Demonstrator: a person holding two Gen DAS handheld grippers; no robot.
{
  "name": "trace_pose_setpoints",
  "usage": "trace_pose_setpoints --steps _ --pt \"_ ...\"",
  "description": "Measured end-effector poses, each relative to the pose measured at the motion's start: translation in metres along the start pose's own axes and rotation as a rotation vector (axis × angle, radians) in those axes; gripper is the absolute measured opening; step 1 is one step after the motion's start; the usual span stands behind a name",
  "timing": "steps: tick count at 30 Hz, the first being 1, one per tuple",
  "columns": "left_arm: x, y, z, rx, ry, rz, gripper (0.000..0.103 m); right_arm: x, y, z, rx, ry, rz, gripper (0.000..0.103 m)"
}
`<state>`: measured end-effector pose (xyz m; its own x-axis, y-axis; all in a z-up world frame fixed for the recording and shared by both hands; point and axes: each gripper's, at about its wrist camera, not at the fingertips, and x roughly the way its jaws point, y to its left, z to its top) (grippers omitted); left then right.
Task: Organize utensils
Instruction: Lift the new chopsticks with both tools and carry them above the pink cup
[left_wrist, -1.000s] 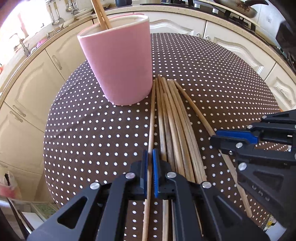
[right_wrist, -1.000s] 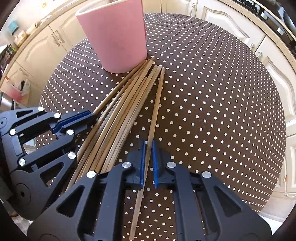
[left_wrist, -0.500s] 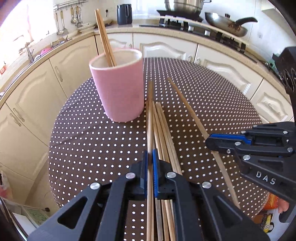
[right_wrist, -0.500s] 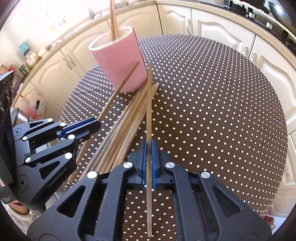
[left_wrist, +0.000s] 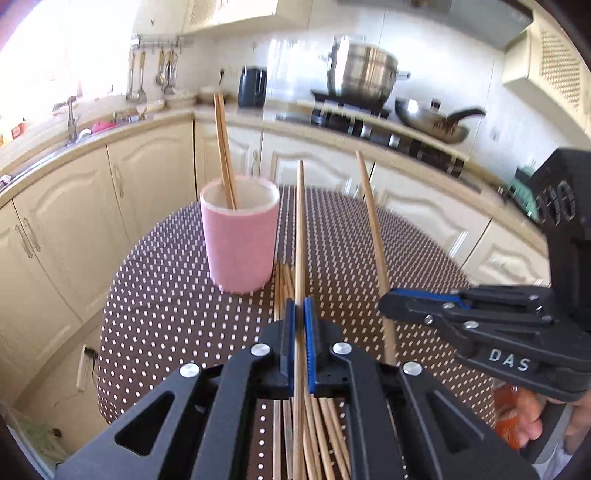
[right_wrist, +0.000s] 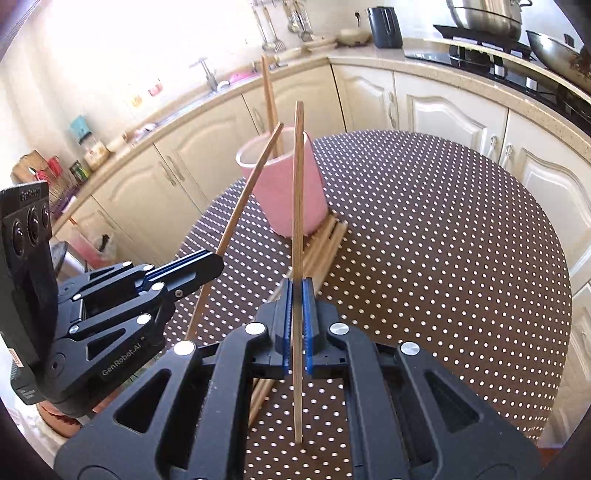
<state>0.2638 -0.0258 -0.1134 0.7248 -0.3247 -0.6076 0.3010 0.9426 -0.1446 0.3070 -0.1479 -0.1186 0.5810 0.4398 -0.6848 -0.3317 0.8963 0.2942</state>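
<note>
A pink cup (left_wrist: 240, 243) (right_wrist: 291, 192) stands on the dotted table with two wooden chopsticks (left_wrist: 224, 155) upright in it. My left gripper (left_wrist: 300, 310) is shut on one chopstick (left_wrist: 300, 229), lifted off the table and pointing past the cup's right side. My right gripper (right_wrist: 296, 291) is shut on another chopstick (right_wrist: 297, 177), raised in front of the cup. Each gripper shows in the other's view: the right gripper (left_wrist: 391, 301) with its chopstick (left_wrist: 373, 229), the left gripper (right_wrist: 216, 260) with its chopstick (right_wrist: 251, 188). Several more chopsticks (left_wrist: 317, 424) (right_wrist: 325, 247) lie in a bundle on the table.
The round table (right_wrist: 461, 240) has a brown cloth with white dots. Cream cabinets (left_wrist: 147, 177) and a counter curve around behind it, with a sink (left_wrist: 74, 125), a black kettle (left_wrist: 252, 86), a steel pot (left_wrist: 364, 74) and a wok (left_wrist: 436, 122). A hand (left_wrist: 532, 424) shows at lower right.
Both grippers rose from the table, each lifting one chopstick out of the bundle. Both tilted upward, so the cup looks farther off and the kitchen counter has come into view.
</note>
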Motion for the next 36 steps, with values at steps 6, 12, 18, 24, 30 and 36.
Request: trace_pose_setpoints --steps 6,12,18,24,30,36 --pt "-0.023 -0.004 0.007 -0.014 -0.114 -0.018 0.005 -0.004 0.013 0.005 0.002 -0.053 0.023 0.006" --pt "-0.04 -0.004 0.012 -0.034 -0.193 -0.027 0.005 -0.014 0.02 0.008 0.0 -0.116 0.042 0.006" --pt "-0.053 -0.002 0.017 -0.048 -0.265 -0.019 0.005 -0.022 0.028 0.012 -0.014 -0.175 0.044 0.006" --pt "-0.058 0.005 0.024 -0.079 -0.301 -0.022 0.005 -0.024 0.03 0.019 -0.022 -0.217 0.053 0.006" --pt "-0.063 0.008 0.032 -0.082 -0.344 -0.027 0.005 -0.02 0.034 0.026 -0.029 -0.242 0.072 0.006" --pt "-0.068 0.014 0.044 -0.095 -0.401 -0.032 0.005 -0.021 0.039 0.039 -0.044 -0.286 0.083 0.006"
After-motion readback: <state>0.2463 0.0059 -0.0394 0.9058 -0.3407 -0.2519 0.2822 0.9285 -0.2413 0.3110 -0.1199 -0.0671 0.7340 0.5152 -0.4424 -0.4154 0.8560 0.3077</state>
